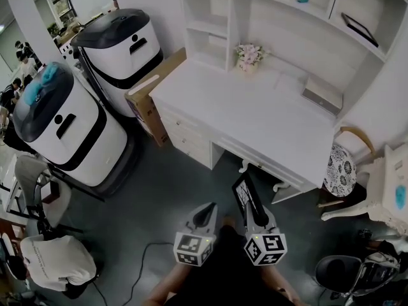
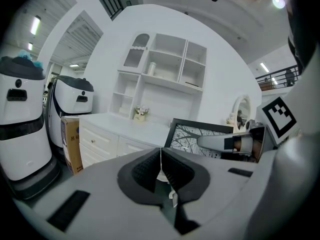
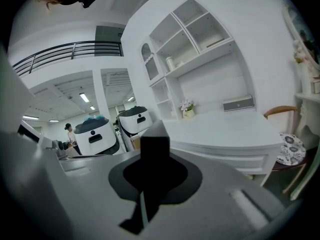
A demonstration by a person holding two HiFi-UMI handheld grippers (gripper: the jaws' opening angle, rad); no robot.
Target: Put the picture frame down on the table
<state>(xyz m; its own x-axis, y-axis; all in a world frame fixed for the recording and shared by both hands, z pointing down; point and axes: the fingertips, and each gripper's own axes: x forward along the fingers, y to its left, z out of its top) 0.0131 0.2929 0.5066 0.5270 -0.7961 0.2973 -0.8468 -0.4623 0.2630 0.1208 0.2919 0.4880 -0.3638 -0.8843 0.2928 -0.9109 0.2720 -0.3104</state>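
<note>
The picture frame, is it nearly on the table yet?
Done: the picture frame is picked up, clamped in the right gripper. In hand: it hangs over the floor, short of the white table. Still to do: reaching the tabletop and setting it down. The left gripper is shut and empty.

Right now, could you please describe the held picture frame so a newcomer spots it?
Find the white desk with shelves. Before its front edge, over the floor, the right tongs grip the picture frame. Unlike the black frame on those shelves, it is airborne and shows branches.
</note>
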